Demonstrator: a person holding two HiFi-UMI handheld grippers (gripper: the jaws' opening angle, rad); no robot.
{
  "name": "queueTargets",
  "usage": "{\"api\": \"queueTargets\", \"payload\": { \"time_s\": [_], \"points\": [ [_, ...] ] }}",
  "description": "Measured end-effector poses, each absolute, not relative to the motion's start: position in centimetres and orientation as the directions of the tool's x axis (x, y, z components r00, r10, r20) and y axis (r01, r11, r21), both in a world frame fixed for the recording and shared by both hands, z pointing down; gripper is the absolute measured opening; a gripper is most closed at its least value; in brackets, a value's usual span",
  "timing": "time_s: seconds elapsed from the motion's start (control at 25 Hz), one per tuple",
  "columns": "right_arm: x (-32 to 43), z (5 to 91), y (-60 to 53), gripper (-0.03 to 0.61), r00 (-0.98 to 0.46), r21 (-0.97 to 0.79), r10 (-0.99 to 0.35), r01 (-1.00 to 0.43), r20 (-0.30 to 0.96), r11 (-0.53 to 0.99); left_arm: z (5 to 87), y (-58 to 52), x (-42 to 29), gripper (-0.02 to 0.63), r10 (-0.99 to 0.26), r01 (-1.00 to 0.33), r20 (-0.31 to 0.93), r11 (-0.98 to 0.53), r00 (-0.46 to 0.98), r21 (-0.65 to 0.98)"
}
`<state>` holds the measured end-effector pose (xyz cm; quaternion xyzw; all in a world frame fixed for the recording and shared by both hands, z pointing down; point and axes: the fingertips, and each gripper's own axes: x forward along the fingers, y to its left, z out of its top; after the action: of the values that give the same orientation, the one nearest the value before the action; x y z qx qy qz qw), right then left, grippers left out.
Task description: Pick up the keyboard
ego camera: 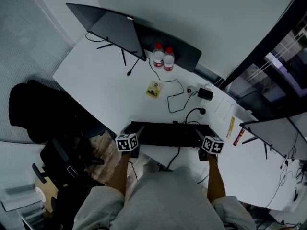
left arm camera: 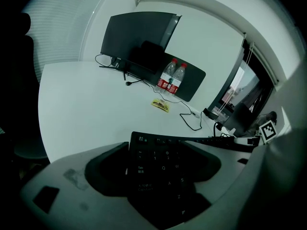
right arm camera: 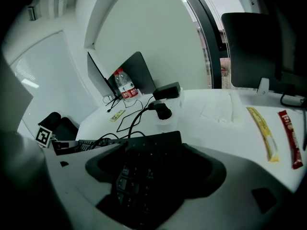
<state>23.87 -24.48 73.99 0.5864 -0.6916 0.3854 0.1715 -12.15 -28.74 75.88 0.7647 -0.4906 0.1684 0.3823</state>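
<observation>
A black keyboard (ego camera: 168,134) lies along the near edge of the white desk (ego camera: 96,80). My left gripper (ego camera: 135,133) is at its left end and my right gripper (ego camera: 201,137) at its right end. In the left gripper view the keyboard's left end (left arm camera: 163,162), with the Tab and letter keys, fills the space between the jaws of the left gripper (left arm camera: 153,176), which is shut on it. The right gripper view shows the number-pad end (right arm camera: 144,162) held the same way by the right gripper (right arm camera: 148,176). Whether the keyboard is off the desk cannot be told.
A dark monitor (ego camera: 112,30) stands at the back left with two water bottles (ego camera: 163,57) beside it. A yellow packet (ego camera: 154,89), a black cable (ego camera: 177,99) and an adapter (ego camera: 205,94) lie behind the keyboard. A second monitor (ego camera: 276,133) stands right. A black chair (ego camera: 33,111) is left.
</observation>
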Motion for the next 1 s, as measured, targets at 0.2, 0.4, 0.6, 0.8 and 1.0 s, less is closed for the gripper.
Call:
{"api": "queueTargets", "payload": {
  "time_s": [0.2, 0.4, 0.6, 0.8, 1.0],
  "points": [
    [24.3, 71.9, -24.7, 0.364, -0.237, -0.315, -0.717, -0.949, 0.655, 0.025, 73.9, -29.3, -11.8, 0.311, -0.648, -0.874, 0.598, -0.252, 0.472, 0.416],
    [24.4, 69.4, -24.9, 0.364, -0.229, -0.310, -0.760, -0.950, 0.608, 0.039, 71.5, -30.1, -11.5, 0.311, -0.675, -0.865, 0.555, -0.285, 0.487, 0.412],
    [24.6, 66.1, -25.3, 0.362, -0.216, -0.291, -0.809, -0.955, 0.547, 0.058, 68.5, -30.8, -11.2, 0.311, -0.714, -0.858, 0.493, -0.318, 0.497, 0.404],
    [24.7, 62.9, -25.8, 0.360, -0.203, -0.260, -0.850, -0.962, 0.487, 0.081, 65.8, -31.6, -11.1, 0.310, -0.744, -0.846, 0.430, -0.350, 0.512, 0.401],
    [24.7, 59.6, -26.2, 0.360, -0.193, -0.228, -0.885, -0.968, 0.424, 0.102, 63.0, -32.2, -11.0, 0.310, -0.771, -0.839, 0.368, -0.376, 0.519, 0.394]
  ]
}}
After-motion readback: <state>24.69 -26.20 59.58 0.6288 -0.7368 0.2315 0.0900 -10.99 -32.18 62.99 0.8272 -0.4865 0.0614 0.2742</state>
